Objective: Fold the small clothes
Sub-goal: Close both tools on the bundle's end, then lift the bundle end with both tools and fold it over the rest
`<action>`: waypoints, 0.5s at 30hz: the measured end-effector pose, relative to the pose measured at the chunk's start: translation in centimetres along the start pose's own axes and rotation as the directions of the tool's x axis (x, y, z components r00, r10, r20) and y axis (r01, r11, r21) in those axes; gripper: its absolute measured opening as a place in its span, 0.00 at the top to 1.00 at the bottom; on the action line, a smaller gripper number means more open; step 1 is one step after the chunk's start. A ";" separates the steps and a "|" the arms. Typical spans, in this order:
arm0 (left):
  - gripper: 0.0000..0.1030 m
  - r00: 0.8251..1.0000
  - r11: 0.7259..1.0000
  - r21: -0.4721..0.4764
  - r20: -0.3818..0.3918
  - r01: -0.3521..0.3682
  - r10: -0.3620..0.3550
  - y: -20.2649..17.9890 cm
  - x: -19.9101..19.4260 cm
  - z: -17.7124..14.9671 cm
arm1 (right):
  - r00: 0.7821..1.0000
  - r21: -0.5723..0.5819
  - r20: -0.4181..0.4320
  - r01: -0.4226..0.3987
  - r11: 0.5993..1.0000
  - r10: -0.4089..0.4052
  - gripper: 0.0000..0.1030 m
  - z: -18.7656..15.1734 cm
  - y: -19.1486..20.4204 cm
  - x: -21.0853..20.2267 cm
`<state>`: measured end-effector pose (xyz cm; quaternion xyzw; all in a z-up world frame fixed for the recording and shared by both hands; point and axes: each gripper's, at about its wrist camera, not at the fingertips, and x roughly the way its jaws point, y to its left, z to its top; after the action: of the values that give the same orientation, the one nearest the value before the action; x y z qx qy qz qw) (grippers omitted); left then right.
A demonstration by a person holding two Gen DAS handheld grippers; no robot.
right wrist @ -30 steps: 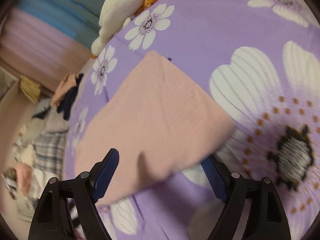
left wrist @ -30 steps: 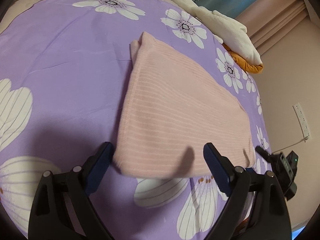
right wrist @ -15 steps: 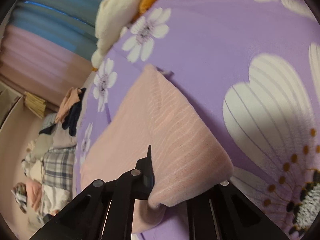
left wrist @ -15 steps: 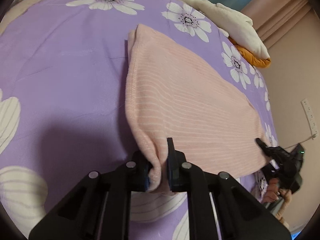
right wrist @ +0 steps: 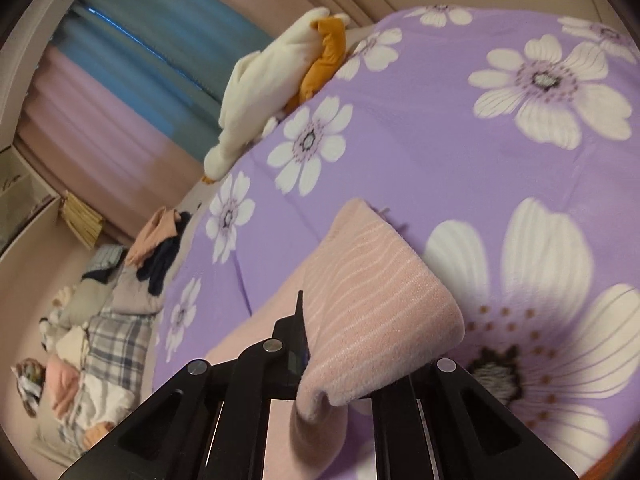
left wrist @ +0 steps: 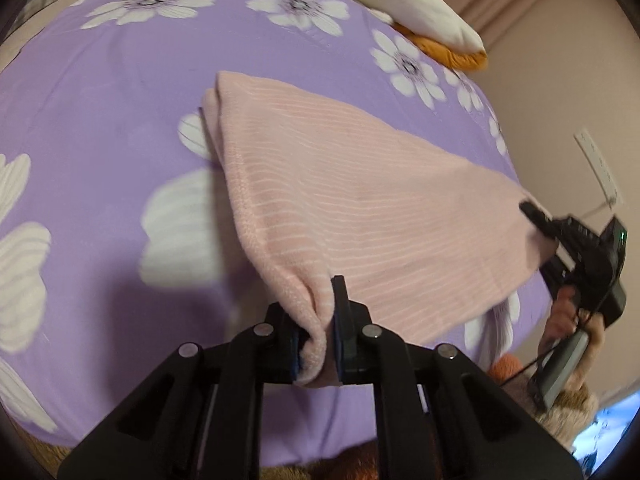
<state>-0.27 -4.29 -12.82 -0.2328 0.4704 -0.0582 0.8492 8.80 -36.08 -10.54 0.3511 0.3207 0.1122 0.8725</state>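
Note:
A pink ribbed garment (left wrist: 360,208) with thin white stripes lies on a purple flowered bedspread (left wrist: 100,120), its near edge lifted off the bed. My left gripper (left wrist: 318,320) is shut on the garment's near left corner. In the same view my right gripper (left wrist: 536,216) holds the near right corner, with a hand behind it. In the right wrist view the right gripper (right wrist: 316,344) is shut on the pink garment (right wrist: 372,312), and the cloth drapes over and hides the right finger.
A cream and orange bundle of clothes (left wrist: 416,12) lies at the bed's far edge. A pile of plaid and dark clothes (right wrist: 108,320) sits on the far left in the right wrist view. Curtains (right wrist: 140,80) and a wall socket (left wrist: 600,172) lie beyond the bed.
Both grippers went from open either side of the garment's near edge to shut on its corners. They have since lifted that edge and drawn it off the bedspread.

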 end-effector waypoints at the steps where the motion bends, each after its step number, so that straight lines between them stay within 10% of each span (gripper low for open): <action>1: 0.88 1.000 1.000 0.017 -0.005 -0.008 0.008 -0.4 0.2 -0.3 | 1.000 0.002 0.002 0.007 1.000 -0.007 0.90 0.0 -0.2 -0.2; 15: 0.76 0.998 0.997 0.042 -0.013 -0.067 0.068 -0.3 -0.6 -0.7 | 0.999 -0.175 0.014 -0.050 0.983 0.053 0.90 -0.8 3.5 -0.7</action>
<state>-1.09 -4.57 -12.55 -0.1986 0.4829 -0.0411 0.8519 7.85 -33.40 -8.21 0.2825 0.2925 0.1590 0.8997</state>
